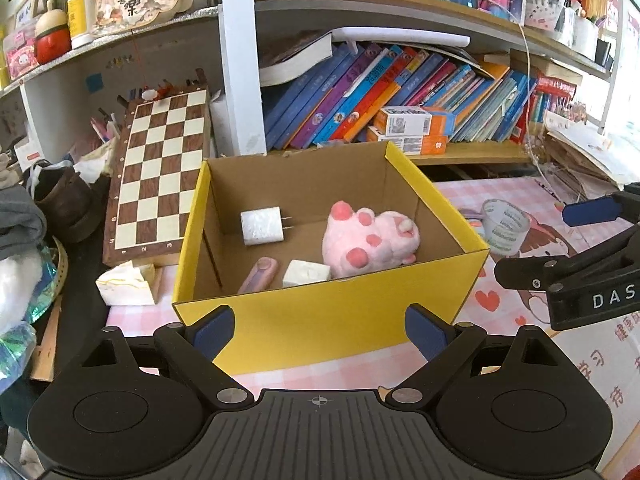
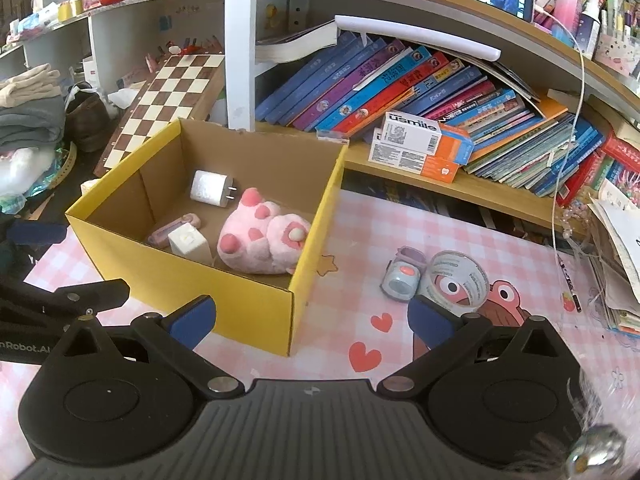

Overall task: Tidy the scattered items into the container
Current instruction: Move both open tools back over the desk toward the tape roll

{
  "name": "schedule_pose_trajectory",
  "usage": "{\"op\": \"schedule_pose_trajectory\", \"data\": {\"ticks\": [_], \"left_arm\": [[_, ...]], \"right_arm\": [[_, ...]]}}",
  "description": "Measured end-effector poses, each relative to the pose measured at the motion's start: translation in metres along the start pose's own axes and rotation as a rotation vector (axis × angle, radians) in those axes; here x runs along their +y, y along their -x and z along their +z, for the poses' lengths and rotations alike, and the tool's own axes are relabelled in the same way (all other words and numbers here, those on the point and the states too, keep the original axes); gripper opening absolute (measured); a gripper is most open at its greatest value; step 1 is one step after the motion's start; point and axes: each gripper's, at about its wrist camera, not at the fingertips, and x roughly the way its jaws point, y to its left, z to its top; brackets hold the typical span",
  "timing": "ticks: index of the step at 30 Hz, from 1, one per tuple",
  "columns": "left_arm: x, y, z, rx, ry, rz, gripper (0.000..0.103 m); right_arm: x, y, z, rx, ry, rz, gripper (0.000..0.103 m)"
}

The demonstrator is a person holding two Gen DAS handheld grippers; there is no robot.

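A yellow cardboard box point(image 1: 312, 320) point(image 2: 208, 296) stands open on the pink checked mat. Inside lie a white charger plug point(image 1: 262, 226) point(image 2: 210, 188), a pink plush paw point(image 1: 368, 240) point(image 2: 260, 240), a small white block point(image 1: 306, 273) point(image 2: 188, 244) and a lilac oblong item point(image 1: 259, 275) point(image 2: 172, 226). On the mat right of the box lie a clear tape roll point(image 2: 458, 280) point(image 1: 505, 224) and a small grey-lilac gadget point(image 2: 402, 276). My left gripper point(image 1: 320, 332) is open and empty in front of the box. My right gripper point(image 2: 312, 320) is open and empty, near the box's right corner.
A chessboard point(image 1: 160, 168) leans left of the box. A white tissue pack point(image 1: 126, 284) lies at the box's left. A low shelf of books point(image 2: 440, 92) with toothpaste boxes point(image 2: 416, 148) runs behind. Paper stacks point(image 2: 616, 260) sit at the right, clothes point(image 2: 32, 112) at the left.
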Motion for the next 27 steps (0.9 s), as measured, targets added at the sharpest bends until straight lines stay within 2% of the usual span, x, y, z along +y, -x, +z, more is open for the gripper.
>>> {"op": "schedule_pose_trajectory", "data": {"ticks": [13,27], "left_arm": [[-0.034,0.008,0.003,-0.03,0.013,0.002,0.094],[-0.098,0.005,0.013,-0.03,-0.003,0.029,0.094]], "right_arm": [[-0.035,0.006,-0.023,0.001,-0.019,0.03,0.103],[-0.093,0.014,-0.04,-0.025,-0.001,0.057,0.103]]}}
